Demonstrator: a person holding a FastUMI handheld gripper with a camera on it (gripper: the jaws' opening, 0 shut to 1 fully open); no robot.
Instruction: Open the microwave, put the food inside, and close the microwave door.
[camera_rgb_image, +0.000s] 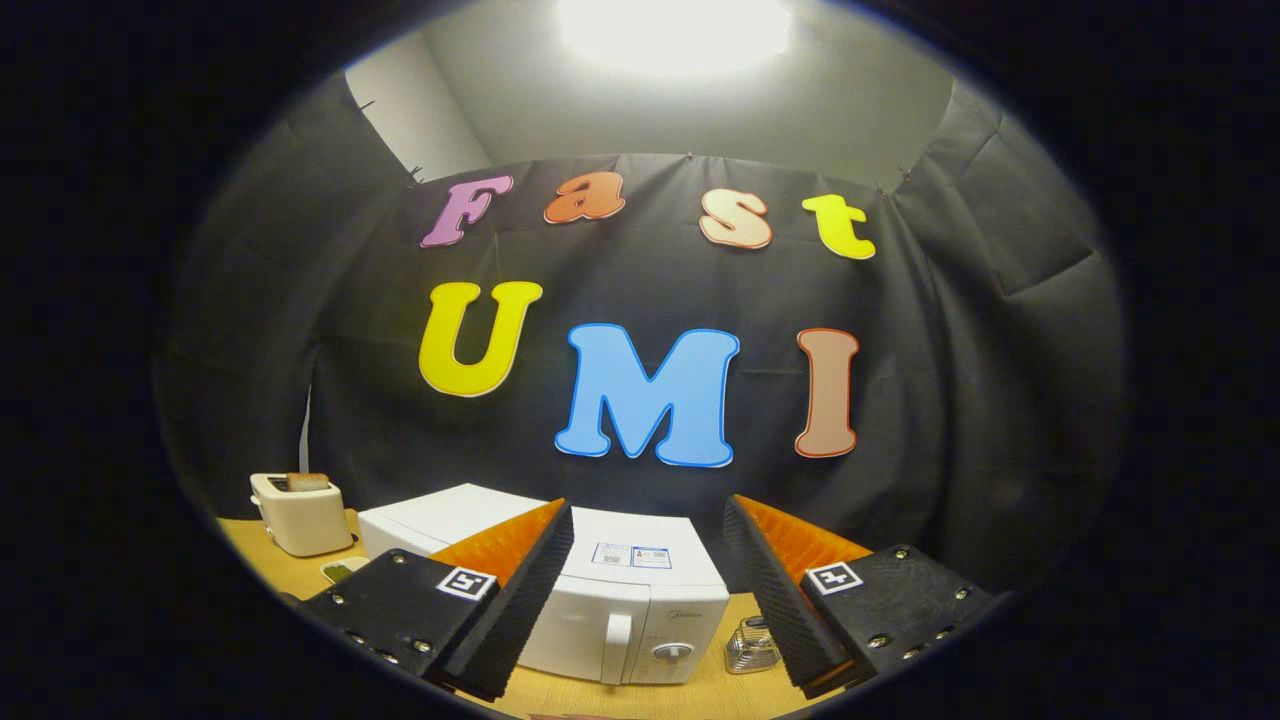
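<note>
The microwave (600, 590) has its left front hidden behind the left finger (500, 610) of the wide-open gripper (648, 575). At ten o'clock from it, a small dish (340, 571) is mostly cut off, contents unclear. The glass object (750, 647) at four o'clock is partly covered by the right finger (780, 600).

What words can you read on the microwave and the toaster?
Stickers on top of the microwave: too small to read.
Brand mark on its front: blurred.
Toaster: none.
Gripper, jaws open, microwave beyond them: square markers, no words.
</note>
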